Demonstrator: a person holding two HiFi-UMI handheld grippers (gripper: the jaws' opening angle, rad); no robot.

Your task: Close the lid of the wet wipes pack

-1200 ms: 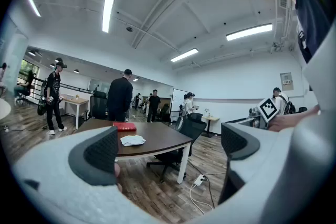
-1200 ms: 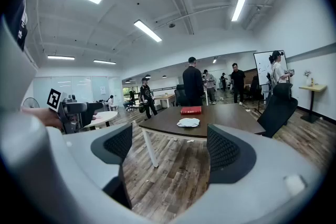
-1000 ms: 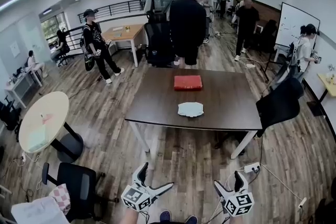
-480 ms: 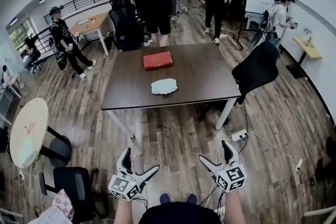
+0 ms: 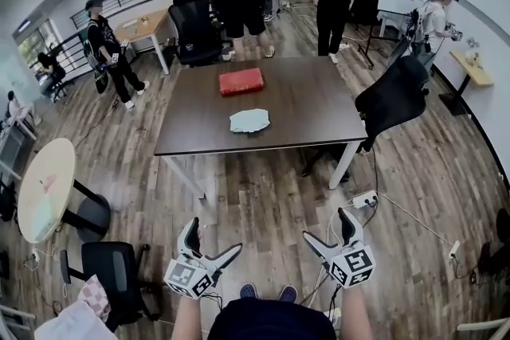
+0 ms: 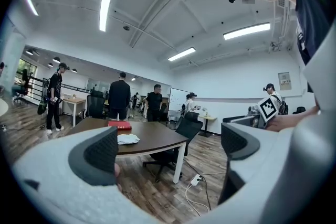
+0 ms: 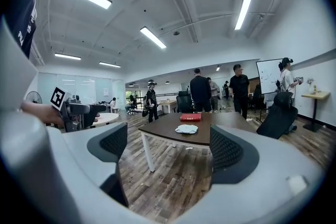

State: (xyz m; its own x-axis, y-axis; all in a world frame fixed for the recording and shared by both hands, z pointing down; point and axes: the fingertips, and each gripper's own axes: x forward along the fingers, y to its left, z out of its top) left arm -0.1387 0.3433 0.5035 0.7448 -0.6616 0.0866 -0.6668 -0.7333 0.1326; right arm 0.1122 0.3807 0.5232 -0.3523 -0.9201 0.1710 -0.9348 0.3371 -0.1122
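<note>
Table [image 5: 319,107] higher in view; left gripper [image 5: 214,236], right gripper [image 5: 325,224] agape, empty; pack [image 5: 249,120] seemingly crumpled.

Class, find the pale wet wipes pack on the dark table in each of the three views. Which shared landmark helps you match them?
Head view: the wet wipes pack lies above centre, near the table's front edge.
Left gripper view: left of centre, beside the left jaw.
Right gripper view: just right of centre, in the gap between the jaws.
Shared landmark: the red box just beyond the pack.
</note>
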